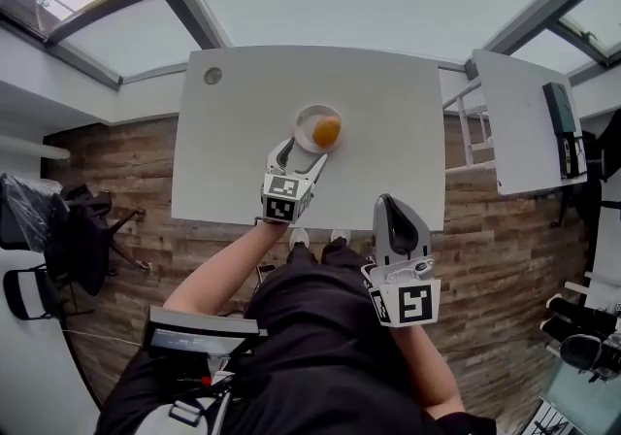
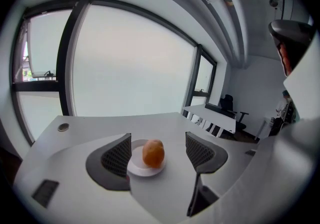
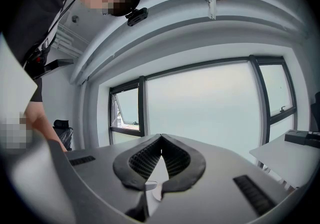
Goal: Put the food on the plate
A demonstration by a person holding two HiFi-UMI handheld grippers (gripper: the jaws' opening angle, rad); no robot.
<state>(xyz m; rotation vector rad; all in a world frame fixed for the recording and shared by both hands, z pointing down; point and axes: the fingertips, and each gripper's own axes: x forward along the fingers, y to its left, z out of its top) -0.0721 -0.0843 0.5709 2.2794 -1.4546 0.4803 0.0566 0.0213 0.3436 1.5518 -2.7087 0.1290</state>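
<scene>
A small white plate (image 1: 306, 128) sits near the middle of the white table (image 1: 233, 161), and an orange bun-like piece of food (image 1: 327, 131) rests on it. My left gripper (image 1: 304, 152) stands open just on the near side of the plate. In the left gripper view the food (image 2: 153, 153) and the plate (image 2: 141, 168) lie between the two spread jaws, with a gap on each side. My right gripper (image 1: 392, 206) is shut with nothing in it, held back at the table's near edge, right of the left one. In the right gripper view its pads (image 3: 150, 157) meet, pointing up at the windows.
A round grommet (image 1: 212, 76) sits in the table's far-left corner. A second white table (image 1: 524, 122) with a dark device (image 1: 561, 122) stands to the right. Office chairs (image 1: 58, 229) are on the floor at left. The person's torso is close to the table's near edge.
</scene>
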